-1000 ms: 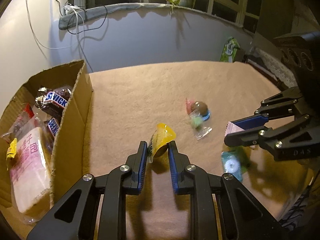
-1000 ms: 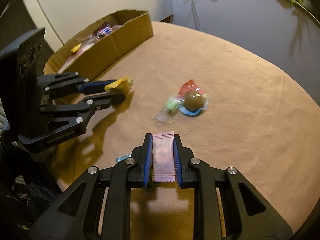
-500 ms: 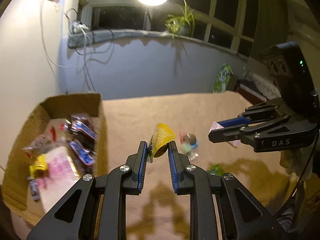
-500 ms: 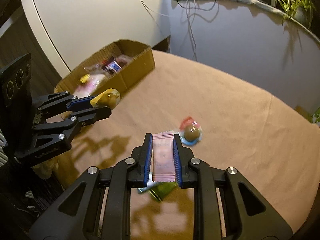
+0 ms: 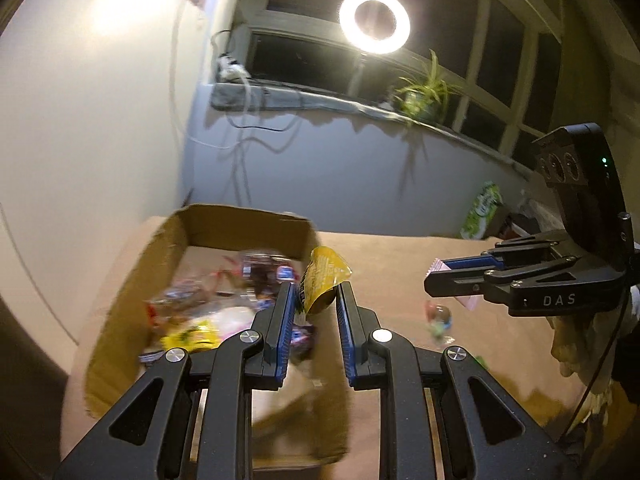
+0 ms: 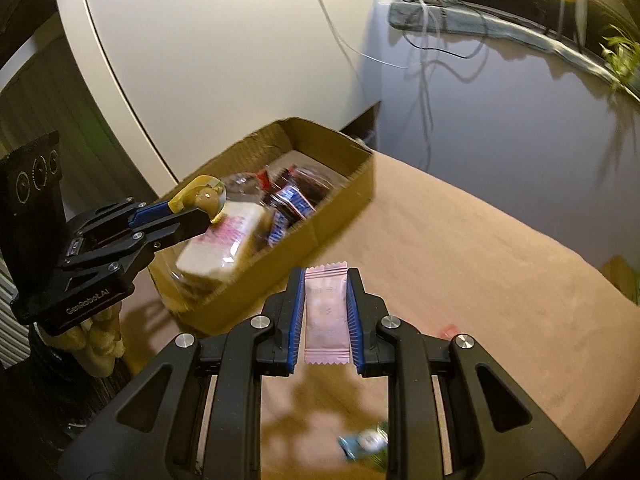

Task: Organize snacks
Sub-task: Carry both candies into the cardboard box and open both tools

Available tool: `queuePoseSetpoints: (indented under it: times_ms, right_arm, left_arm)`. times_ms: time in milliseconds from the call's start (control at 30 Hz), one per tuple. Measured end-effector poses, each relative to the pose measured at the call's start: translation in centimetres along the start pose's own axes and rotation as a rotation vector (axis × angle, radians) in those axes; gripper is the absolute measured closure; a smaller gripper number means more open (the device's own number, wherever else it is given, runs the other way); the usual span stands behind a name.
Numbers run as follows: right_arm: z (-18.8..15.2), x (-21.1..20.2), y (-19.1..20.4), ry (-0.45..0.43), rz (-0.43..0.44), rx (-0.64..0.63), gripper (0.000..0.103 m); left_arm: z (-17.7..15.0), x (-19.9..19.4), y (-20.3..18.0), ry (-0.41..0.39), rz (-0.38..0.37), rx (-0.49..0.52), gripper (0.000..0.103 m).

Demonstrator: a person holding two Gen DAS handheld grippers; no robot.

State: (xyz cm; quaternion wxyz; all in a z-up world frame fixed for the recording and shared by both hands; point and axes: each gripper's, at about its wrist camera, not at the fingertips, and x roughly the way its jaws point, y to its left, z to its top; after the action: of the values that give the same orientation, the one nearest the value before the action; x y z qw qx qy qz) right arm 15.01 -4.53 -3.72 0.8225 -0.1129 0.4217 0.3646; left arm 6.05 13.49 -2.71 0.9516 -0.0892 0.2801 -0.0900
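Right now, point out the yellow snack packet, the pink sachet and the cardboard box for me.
yellow snack packet (image 5: 322, 280), left wrist view, middle of its printed face.
pink sachet (image 6: 326, 312), right wrist view, centre of the wrapper.
cardboard box (image 6: 340, 200), right wrist view, outer side wall.

L claw (image 5: 312, 300), R claw (image 6: 326, 304) clamped.

Two wrist fisheyes, both tilted down over my table (image 5: 404, 264).
My left view faces the window (image 5: 500, 60), box (image 5: 224, 224) lower left; my right sees the same box (image 6: 320, 128) at centre, close.
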Motion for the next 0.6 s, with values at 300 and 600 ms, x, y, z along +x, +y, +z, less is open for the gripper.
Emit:
queuePoseSetpoints:
  times_ms: [300, 600]
  right_arm:
    - [3.1, 3.2, 2.9, 0.013, 0.042, -0.033, 0.082]
    - [4.9, 6.0, 4.5, 0.043, 0.081, -0.035, 0.082]
  left_arm:
    - [-0.3, -0.3, 3.3, -0.002, 0.043, -0.048, 0.084]
    - [-0.5, -0.7, 5.5, -0.004, 0.061, -0.088, 0.083]
